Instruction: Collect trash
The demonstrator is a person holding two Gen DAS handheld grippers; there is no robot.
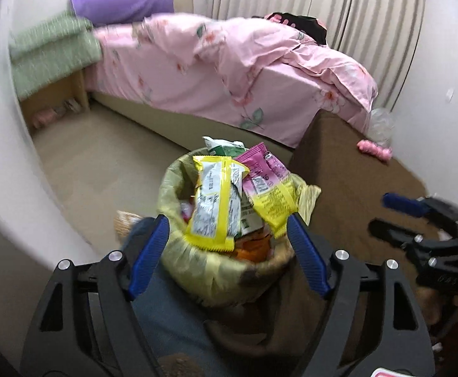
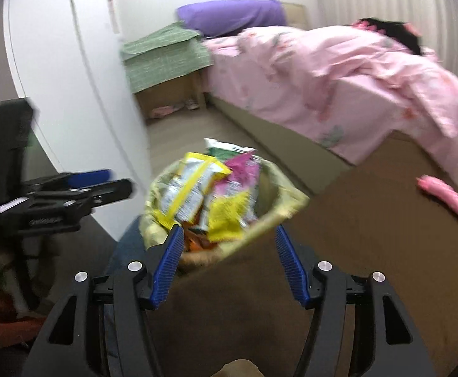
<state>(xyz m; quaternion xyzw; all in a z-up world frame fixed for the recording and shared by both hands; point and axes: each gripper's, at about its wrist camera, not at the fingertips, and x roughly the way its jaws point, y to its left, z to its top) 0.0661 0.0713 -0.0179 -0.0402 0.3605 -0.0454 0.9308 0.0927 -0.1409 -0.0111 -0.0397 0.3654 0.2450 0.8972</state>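
Note:
A bin lined with a yellowish bag is heaped with trash. On top lie a yellow wrapper, a pink and yellow wrapper and a green and white carton. My left gripper hovers just above the bin's near rim. It is open, and its blue pads are spread wide and touch nothing. My right gripper is open too, above the same rim from the right side, with nothing held.
A bed with a pink floral duvet fills the back. A brown-covered surface stands right of the bin, with a pink object on it. A green cloth covers a nightstand at the left. A denim-clad leg is below me.

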